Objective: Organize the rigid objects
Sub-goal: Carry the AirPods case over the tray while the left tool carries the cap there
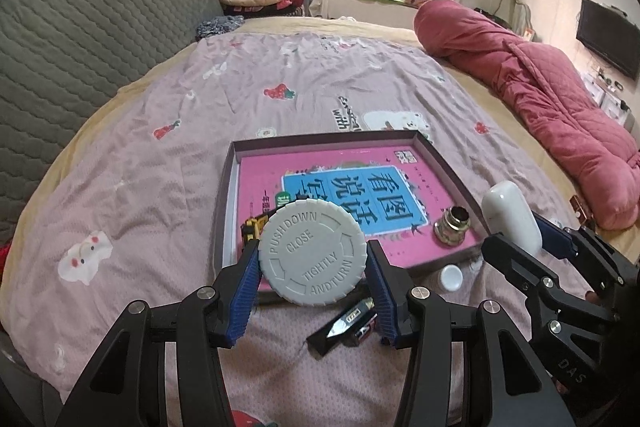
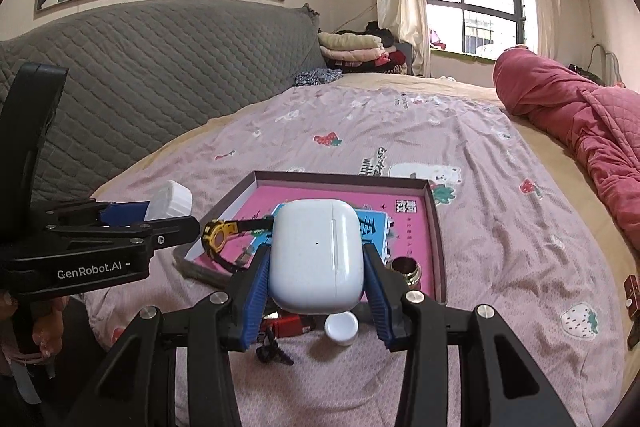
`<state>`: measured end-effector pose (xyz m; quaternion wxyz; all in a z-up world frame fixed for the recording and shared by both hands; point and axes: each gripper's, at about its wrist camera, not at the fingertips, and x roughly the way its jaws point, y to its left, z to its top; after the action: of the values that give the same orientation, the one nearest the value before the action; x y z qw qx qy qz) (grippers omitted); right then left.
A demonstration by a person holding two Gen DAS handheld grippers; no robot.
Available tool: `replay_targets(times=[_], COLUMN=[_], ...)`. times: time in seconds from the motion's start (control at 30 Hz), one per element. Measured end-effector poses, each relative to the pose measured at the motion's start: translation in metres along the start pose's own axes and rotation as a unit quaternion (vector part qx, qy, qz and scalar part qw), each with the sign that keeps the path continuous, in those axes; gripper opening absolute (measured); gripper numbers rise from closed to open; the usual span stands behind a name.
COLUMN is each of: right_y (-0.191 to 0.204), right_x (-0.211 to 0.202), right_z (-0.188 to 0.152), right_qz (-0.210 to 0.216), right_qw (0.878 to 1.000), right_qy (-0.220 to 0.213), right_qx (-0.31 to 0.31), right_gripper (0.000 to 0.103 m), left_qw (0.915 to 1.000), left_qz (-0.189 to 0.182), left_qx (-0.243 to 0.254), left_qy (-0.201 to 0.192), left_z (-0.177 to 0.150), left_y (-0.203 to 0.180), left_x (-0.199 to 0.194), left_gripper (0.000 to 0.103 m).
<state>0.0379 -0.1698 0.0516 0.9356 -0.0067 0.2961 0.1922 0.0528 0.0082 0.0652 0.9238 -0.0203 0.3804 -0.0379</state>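
Holding two items above a pink floral bedspread (image 1: 168, 163), we gripped a round grey plastic child-proof cap (image 1: 313, 251) in our left gripper (image 1: 313, 283) and a white earbud charging case (image 2: 316, 254) in our right gripper (image 2: 316, 293), both just before a shallow cardboard tray (image 2: 437, 227) lined with a pink book.

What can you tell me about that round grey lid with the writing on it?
The grey lid is a round, matte cap that looks like plastic, with a ribbed edge. Raised letters read PUSH DOWN AND TURN and CLOSE TIGHTLY, with arrows. It is held up above the bedspread, its top face tilted toward the camera, clamped at its rim between the blue ribbed pads of the left gripper. It hangs in front of the near edge of the shallow box. Its underside is hidden.
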Motion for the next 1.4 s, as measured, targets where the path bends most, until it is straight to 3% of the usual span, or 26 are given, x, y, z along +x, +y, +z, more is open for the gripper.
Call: replay_targets(times=[0.8,1.4], right_y=[-0.006,-0.014], right_x=[0.021,0.039], right_z=[0.025,0.029], right_qz=[0.003,0.012], right_qw=[0.999,0.999], right_qy=[-0.038,-0.032], right_qx=[-0.006,-0.012], right_gripper=[0.045,0.045], left_qw=[0.9997,0.9995], left_qz=[0.019,0.02], left_qx=[-0.011,-0.02], left_qy=[-0.008,0.014], left_z=[0.026,0.029], left_y=[0.009,0.013], left_x=[0.023,0.049], left_gripper=[0.052,0.052])
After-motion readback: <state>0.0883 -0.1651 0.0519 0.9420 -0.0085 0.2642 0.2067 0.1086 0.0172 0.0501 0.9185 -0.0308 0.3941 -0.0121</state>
